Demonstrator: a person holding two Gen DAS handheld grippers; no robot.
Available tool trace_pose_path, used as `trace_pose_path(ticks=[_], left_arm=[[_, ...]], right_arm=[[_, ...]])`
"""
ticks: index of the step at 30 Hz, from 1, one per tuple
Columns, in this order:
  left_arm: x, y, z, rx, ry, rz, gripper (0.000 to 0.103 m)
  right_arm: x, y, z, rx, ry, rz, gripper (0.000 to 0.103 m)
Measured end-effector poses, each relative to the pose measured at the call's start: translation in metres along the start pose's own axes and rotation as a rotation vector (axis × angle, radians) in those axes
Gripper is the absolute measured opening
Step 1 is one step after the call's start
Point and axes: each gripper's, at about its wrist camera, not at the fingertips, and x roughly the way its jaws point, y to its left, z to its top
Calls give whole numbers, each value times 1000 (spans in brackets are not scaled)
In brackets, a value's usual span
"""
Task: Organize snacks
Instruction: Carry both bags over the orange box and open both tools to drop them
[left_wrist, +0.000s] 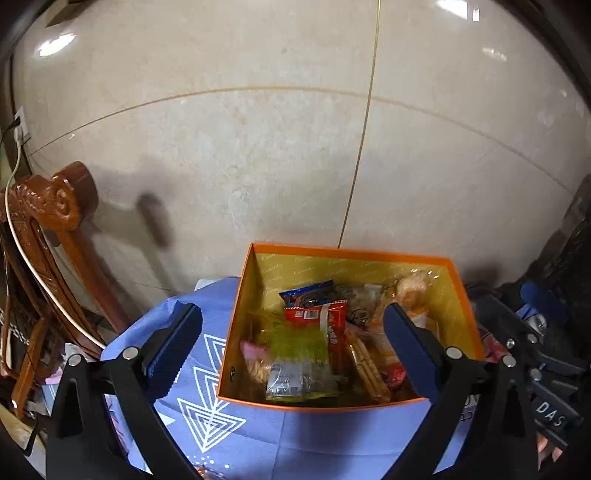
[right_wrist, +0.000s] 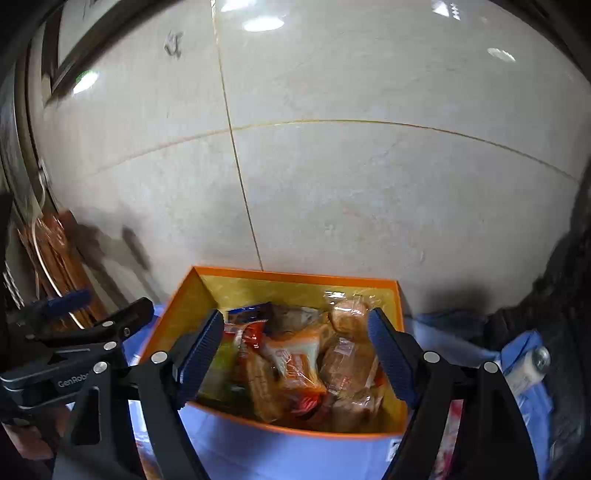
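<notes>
An orange box with a yellow lining stands on a blue cloth and holds several snack packets. Among them are a red packet, a blue packet, a green packet and wrapped buns. My left gripper hangs open over the box's front half, with nothing between its blue pads. My right gripper is open too, above the same box, and its pads stand apart from the wrapped buns and the orange packet below.
The blue cloth with white triangles covers the table. A carved wooden chair and a white cable stand at the left. A pale tiled wall rises right behind the box. A small white container lies at the right.
</notes>
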Motion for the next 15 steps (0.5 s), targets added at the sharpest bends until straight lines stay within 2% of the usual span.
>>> trace_pose_path(ticks=[5,11,15], left_arm=[[-12,-4,-12,29,5,12,97],[-46,8,-31,8,-9,-2,97],[-72,24,-52,0,-20,12,98]], right_arm=[[-20,11,-14,-11,5,-6,83],[-50,23,-28,8,1,7,84],[-75,36,-49,14,2,13,86]])
